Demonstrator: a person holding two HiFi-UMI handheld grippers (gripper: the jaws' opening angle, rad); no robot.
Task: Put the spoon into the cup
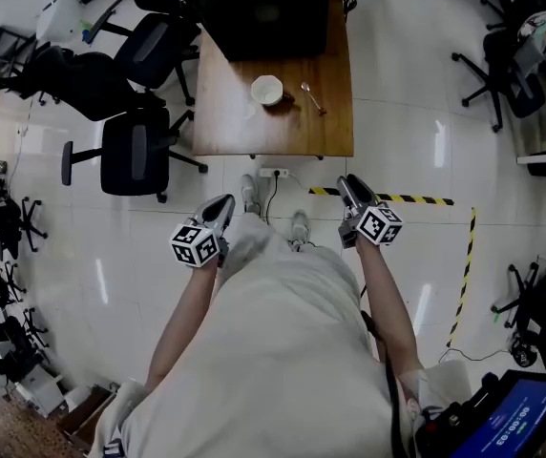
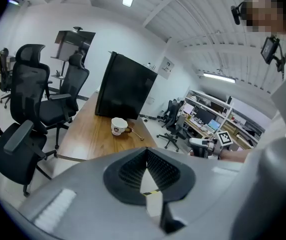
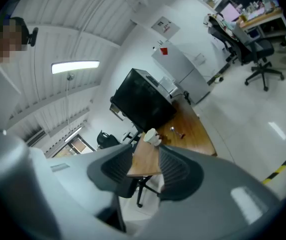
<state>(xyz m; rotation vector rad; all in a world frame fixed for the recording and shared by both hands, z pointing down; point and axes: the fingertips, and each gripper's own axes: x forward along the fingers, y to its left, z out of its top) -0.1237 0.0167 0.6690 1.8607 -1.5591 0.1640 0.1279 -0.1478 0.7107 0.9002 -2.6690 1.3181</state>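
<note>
In the upper middle of the head view stands a rectangular table [image 1: 244,127] of brown, grained wood. A round white cup [image 1: 266,90] sits on it, and its inside shows only plain white. The spoon [image 1: 312,97], slim and shiny metal, lies flat on the wood just right of the cup. It does not touch the cup, and its handle slants toward the lower right. A big matte black box [image 1: 263,8] fills the table's far end at the top of the frame. Black mesh-backed chairs [image 1: 135,151] stand at the upper left on a glossy pale tiled floor [image 1: 426,141]. Yellow-and-black striped tape [image 1: 416,199] runs along the floor at centre right. Both grippers sit low in the frame, well short of the table, and each carries a marker cube [image 1: 195,244]. The left gripper [image 1: 220,204] has its ribbed black pads meeting at the tips, with nothing between them. The right gripper [image 1: 353,187] has its jaws apart and empty. In the right gripper view the cup [image 3: 151,136] and the table edge show through that gap.
</note>
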